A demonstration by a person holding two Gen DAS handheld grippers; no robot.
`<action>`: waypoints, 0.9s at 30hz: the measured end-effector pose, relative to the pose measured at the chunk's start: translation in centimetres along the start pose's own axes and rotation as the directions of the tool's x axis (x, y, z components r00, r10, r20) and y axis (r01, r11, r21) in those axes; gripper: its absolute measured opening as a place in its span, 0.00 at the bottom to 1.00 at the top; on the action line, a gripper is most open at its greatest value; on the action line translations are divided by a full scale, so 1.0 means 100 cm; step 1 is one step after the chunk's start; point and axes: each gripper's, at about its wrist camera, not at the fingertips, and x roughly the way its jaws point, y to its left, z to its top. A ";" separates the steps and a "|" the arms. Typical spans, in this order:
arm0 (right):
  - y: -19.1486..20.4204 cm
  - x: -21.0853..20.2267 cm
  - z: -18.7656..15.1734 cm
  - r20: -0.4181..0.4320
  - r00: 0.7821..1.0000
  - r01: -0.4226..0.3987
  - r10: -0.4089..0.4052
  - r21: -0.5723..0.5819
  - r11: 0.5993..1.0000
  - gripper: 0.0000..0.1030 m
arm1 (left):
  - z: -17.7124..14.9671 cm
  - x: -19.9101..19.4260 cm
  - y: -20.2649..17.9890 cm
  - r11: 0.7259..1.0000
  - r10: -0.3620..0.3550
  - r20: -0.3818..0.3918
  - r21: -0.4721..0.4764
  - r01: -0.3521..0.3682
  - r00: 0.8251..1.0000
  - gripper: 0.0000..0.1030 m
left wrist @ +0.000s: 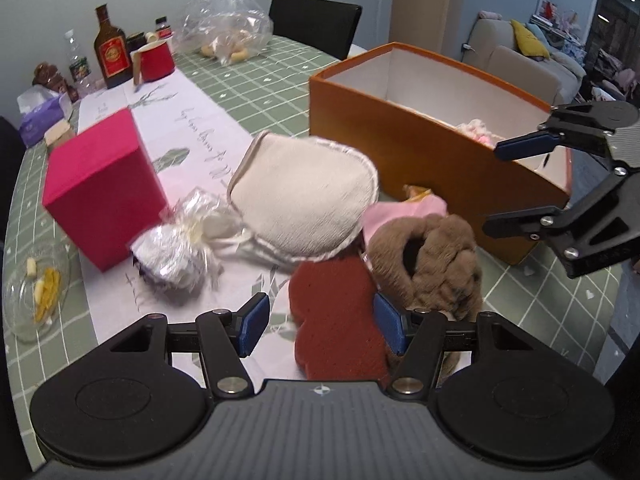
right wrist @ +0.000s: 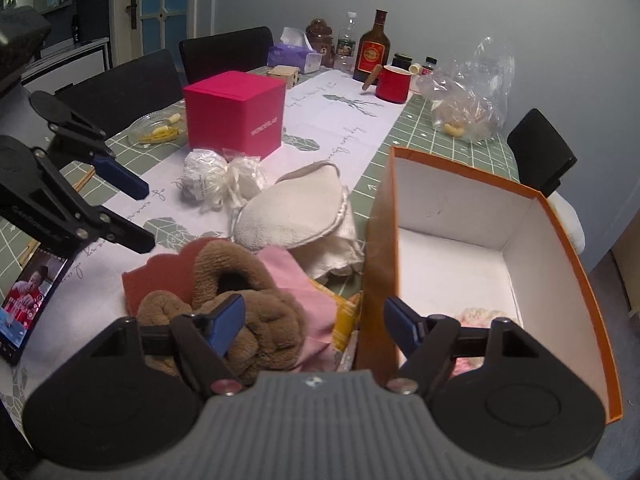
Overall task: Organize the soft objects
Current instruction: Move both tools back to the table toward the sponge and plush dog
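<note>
Black grippers, blue-padded fingers (left wrist: 254, 323), silver screws

A home – dining table (left wrist: 280, 64) with checked cloth, black chairs (left wrist: 316, 20), sofa (left wrist: 516, 60) beyond

Orange box (right wrist: 560, 248) open on top; interior mostly free, one pale fluffy item (right wrist: 486, 316) near its front wall. Soft pile crowds the counter (left wrist: 256, 80) beside the box: brown plush (left wrist: 432, 256), cream pad (left wrist: 308, 196), red sponge (left wrist: 336, 320). Magenta box (left wrist: 100, 184) blocks the left. Gap between pile and box apparently narrow.
</note>
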 end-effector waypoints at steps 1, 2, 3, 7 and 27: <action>0.004 0.000 -0.001 0.006 1.000 -0.006 0.006 -0.007 1.000 0.73 | -0.006 0.003 0.001 1.000 0.001 0.006 -0.006 -0.001 1.000 0.69; 0.009 -0.001 -0.002 0.021 1.000 -0.012 0.012 -0.014 1.000 0.73 | -0.011 0.007 0.001 1.000 0.002 0.010 -0.008 -0.002 1.000 0.69; 0.013 0.000 -0.003 0.026 0.999 -0.022 0.022 -0.017 1.000 0.73 | -0.014 0.010 0.000 1.000 0.006 0.009 -0.007 -0.006 1.000 0.69; 0.025 0.012 -0.011 -0.004 0.999 -0.054 0.054 0.023 0.998 0.73 | -0.025 0.024 -0.006 0.999 -0.015 -0.029 0.028 0.015 0.999 0.70; 0.007 0.052 -0.021 -0.097 0.980 -0.133 0.174 0.334 0.933 0.55 | -0.028 0.048 -0.003 0.998 -0.046 -0.052 -0.048 0.044 0.998 0.92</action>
